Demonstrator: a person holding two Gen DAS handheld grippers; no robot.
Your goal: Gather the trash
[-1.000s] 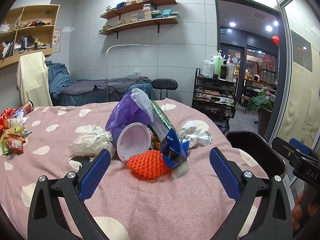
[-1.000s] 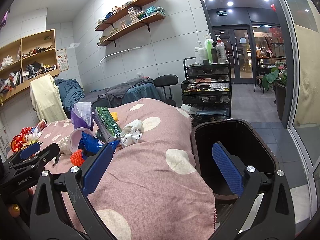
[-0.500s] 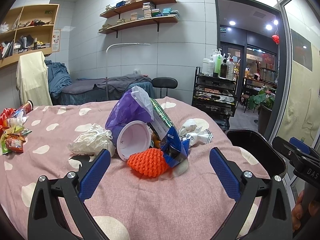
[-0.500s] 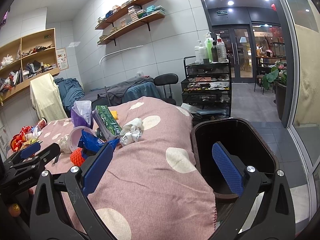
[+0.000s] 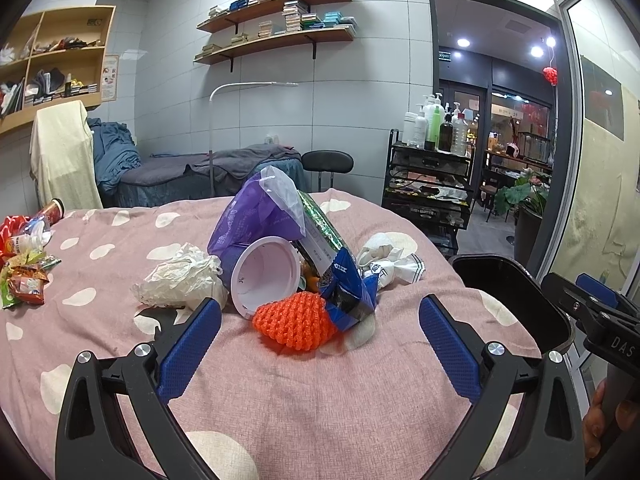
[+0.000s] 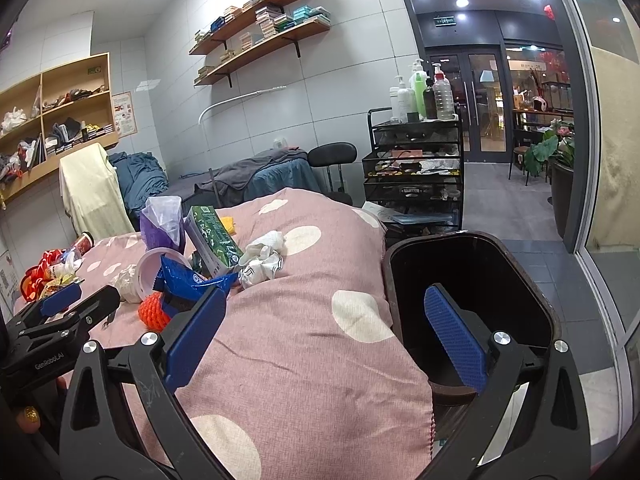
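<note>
I am working over a pink spotted cover (image 5: 280,380) that drapes the whole surface. At its far left edge lies a heap of bright snack packets (image 5: 24,276), well apart from everything else. Toward the middle sits the trash pile: a crumpled white bag (image 5: 180,280), then a purple bag (image 5: 256,216) standing over a white cup (image 5: 264,276) tipped on its side, mouth toward me. An orange foam net (image 5: 296,322) lies just in front of the cup, touching a blue wrapper (image 5: 344,288), with a green box (image 5: 320,228) leaning behind and crumpled white paper (image 5: 388,260) to the right.

My left gripper (image 5: 320,344) hangs spread wide and empty just short of the orange net, bare cover between its pads. My right gripper (image 6: 320,344) is likewise wide apart and empty; its left pad is over the cover's right edge, its right pad over the mouth of the black bin (image 6: 532,280), which stands against that edge.

Behind are a tiled wall, wooden shelves (image 5: 276,36), a massage bed (image 5: 208,172) and a black trolley (image 6: 412,184) with bottles. Right of the bin the floor runs open to a glass door.
</note>
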